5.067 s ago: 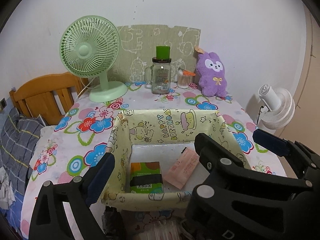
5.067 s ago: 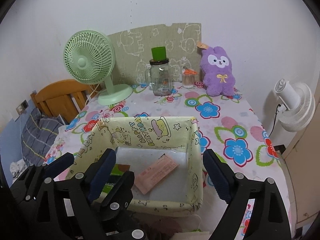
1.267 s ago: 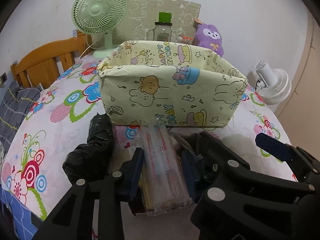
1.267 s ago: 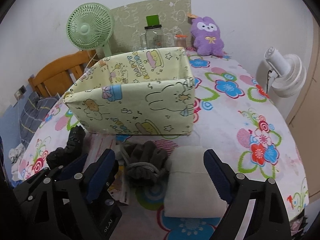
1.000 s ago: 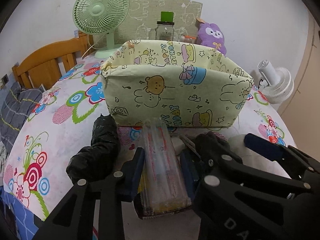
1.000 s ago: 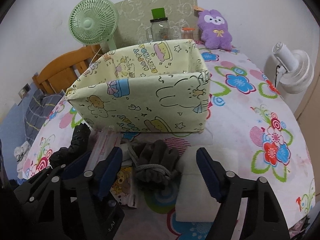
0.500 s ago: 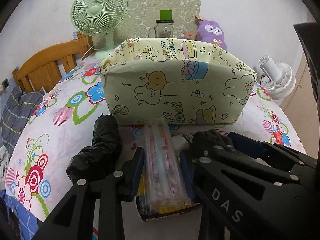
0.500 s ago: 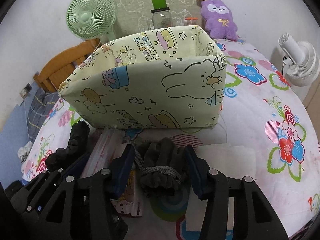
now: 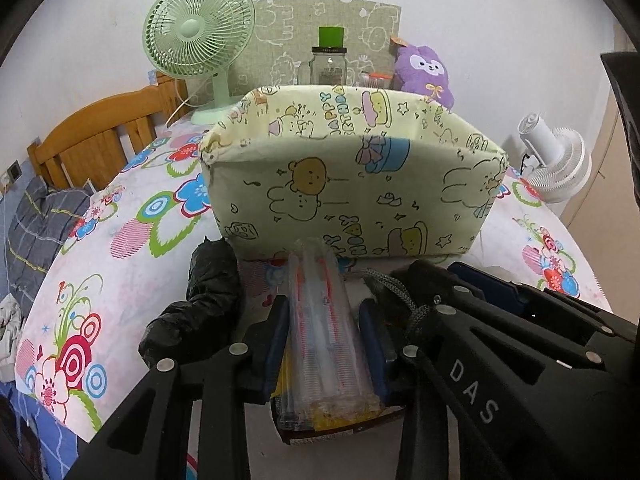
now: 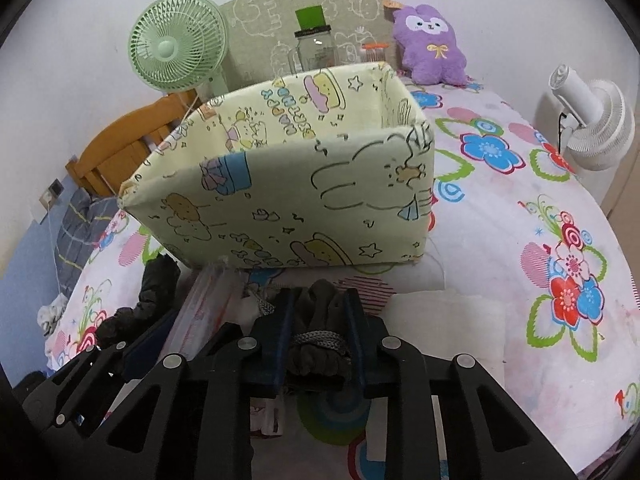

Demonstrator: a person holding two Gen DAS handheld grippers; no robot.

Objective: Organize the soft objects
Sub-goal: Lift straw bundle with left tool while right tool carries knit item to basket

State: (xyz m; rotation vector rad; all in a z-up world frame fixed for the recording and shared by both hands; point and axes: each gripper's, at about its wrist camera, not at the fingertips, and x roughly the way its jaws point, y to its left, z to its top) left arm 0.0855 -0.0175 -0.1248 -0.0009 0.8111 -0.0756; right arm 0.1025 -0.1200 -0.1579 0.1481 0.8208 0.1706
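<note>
A yellow cartoon-print fabric box stands on the flowered table; it also shows in the right wrist view. My left gripper is shut on a clear plastic packet lying just in front of the box. My right gripper is shut on a dark grey cloth bundle tied with a cord, next to the packet. A black soft bundle lies left of the packet. A folded white cloth lies right of the right gripper.
At the back stand a green fan, a glass jar and a purple plush. A wooden chair is left of the table. A white fan stands off the right edge.
My right gripper has closed onto the dark grey bundle and moved forward over it. My left gripper stays shut on the packet, nearly still.
</note>
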